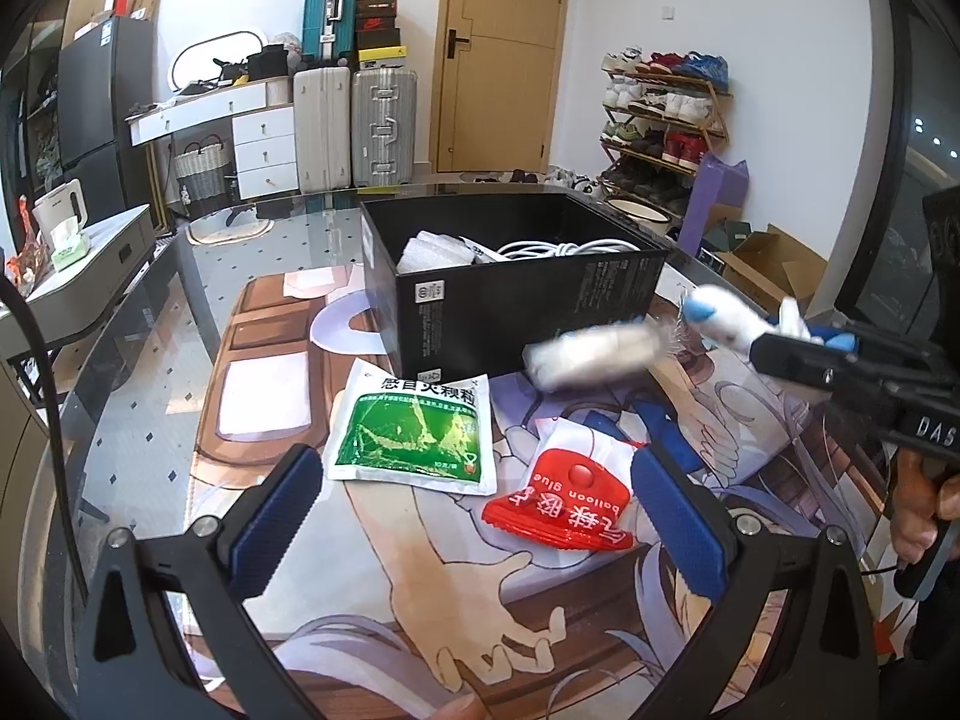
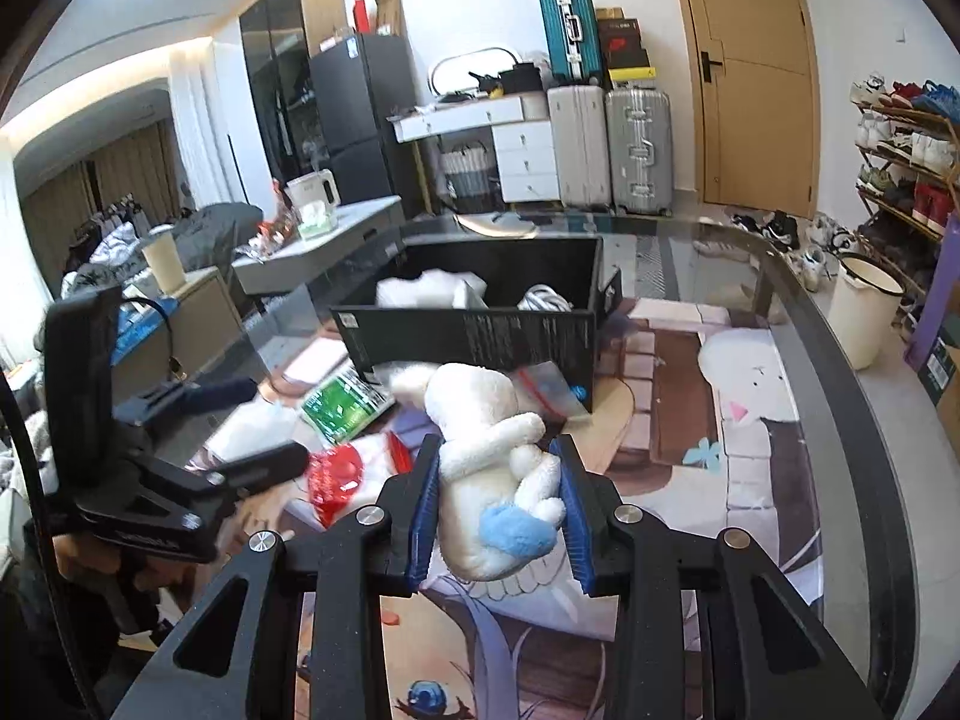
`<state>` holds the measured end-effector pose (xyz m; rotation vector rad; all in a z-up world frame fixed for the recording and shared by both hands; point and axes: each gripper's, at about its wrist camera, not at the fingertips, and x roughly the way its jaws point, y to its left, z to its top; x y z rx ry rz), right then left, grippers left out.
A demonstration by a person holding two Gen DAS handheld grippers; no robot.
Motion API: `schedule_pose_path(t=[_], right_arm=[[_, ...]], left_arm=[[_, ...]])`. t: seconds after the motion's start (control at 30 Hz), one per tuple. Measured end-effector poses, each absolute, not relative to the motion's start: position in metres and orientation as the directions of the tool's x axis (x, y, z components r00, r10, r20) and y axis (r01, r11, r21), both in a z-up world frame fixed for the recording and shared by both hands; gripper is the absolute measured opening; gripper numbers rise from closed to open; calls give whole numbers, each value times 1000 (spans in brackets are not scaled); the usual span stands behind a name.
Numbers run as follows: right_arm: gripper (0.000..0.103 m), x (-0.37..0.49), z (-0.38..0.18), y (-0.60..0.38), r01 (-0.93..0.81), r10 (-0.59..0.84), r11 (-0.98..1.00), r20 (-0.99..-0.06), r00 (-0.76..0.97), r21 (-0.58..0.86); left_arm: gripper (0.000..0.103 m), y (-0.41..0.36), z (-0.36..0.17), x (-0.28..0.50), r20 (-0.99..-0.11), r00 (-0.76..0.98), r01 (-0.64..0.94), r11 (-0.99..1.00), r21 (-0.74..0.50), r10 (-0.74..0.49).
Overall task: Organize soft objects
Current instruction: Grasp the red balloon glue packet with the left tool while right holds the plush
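Observation:
My right gripper (image 2: 495,516) is shut on a white plush toy (image 2: 480,450) with blue paws, held in the air in front of the black box (image 2: 480,336). From the left wrist view the toy (image 1: 600,354) hangs blurred beside the box (image 1: 528,306), held by the right gripper (image 1: 804,348). My left gripper (image 1: 474,516) is open and empty above the mat, with a green sachet (image 1: 414,438) and a red balloon-glue packet (image 1: 558,498) between its fingers. The box holds white foam and a white cable (image 1: 558,249).
The glass table carries a printed mat (image 1: 420,588). A clear zip bag (image 2: 546,387) lies against the box front. A grey side counter (image 1: 90,264) with a kettle stands left. Suitcases, a shoe rack (image 1: 660,120) and a white bucket (image 2: 864,312) stand beyond the table.

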<state>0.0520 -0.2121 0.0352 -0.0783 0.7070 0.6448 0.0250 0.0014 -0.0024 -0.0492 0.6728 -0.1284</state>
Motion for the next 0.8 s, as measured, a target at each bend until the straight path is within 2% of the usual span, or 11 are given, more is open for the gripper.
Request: schedule_pose_path(t=[0.23, 0.5, 0.8], right_arm=[[35, 51, 44, -218, -569, 529, 809, -601, 599, 146], [36, 54, 40, -219, -565, 523, 813, -608, 597, 144], [36, 56, 35, -219, -564, 521, 813, -616, 591, 146]], left_arm=[[103, -7, -3, 28, -643, 751, 149, 987, -58, -151], [100, -27, -8, 39, -713, 681, 249, 969, 9, -168], [78, -37, -11, 43, -750, 632, 308, 951, 11, -196]])
